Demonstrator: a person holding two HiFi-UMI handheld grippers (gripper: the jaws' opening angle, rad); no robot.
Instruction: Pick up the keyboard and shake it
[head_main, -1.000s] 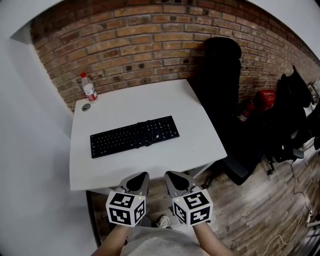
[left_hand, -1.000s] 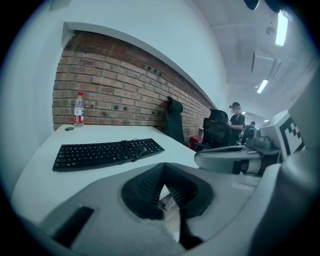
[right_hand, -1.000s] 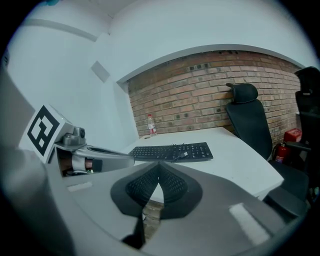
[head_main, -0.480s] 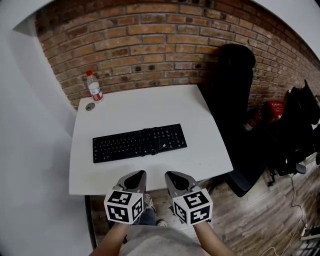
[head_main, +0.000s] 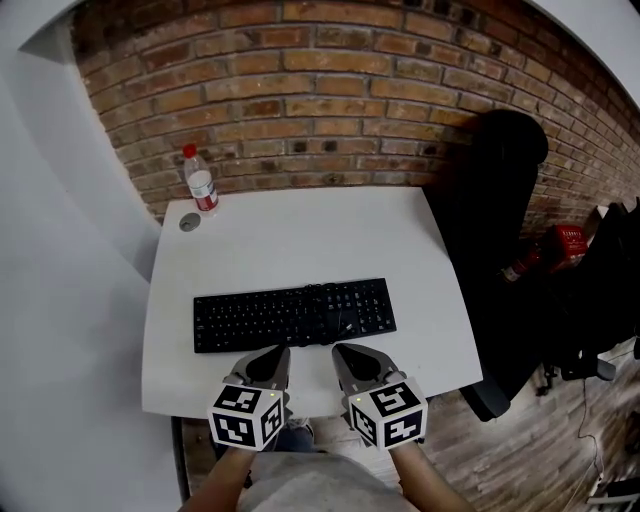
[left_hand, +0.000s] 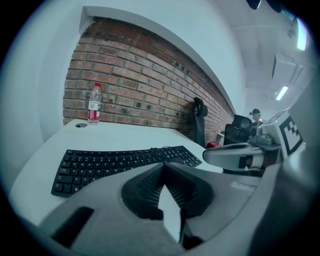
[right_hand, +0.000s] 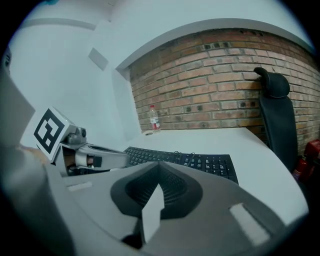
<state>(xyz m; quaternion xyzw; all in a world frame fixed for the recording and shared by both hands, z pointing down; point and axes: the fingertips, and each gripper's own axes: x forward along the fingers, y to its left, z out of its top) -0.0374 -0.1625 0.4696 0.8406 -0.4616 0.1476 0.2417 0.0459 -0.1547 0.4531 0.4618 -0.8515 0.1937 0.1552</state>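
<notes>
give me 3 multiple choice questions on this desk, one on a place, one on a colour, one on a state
1. Where on the table is the bottle?
A. far left corner, by the brick wall
B. near right corner
C. near edge

2. What colour is the keyboard?
A. white
B. black
C. red

3. How do the left gripper and right gripper jaws stand?
A. both shut, empty
B. both wide open
C. one open

1 A, it stands by the wall; 2 B, keys are black; 3 A, each gripper view shows jaws together, nothing between
</notes>
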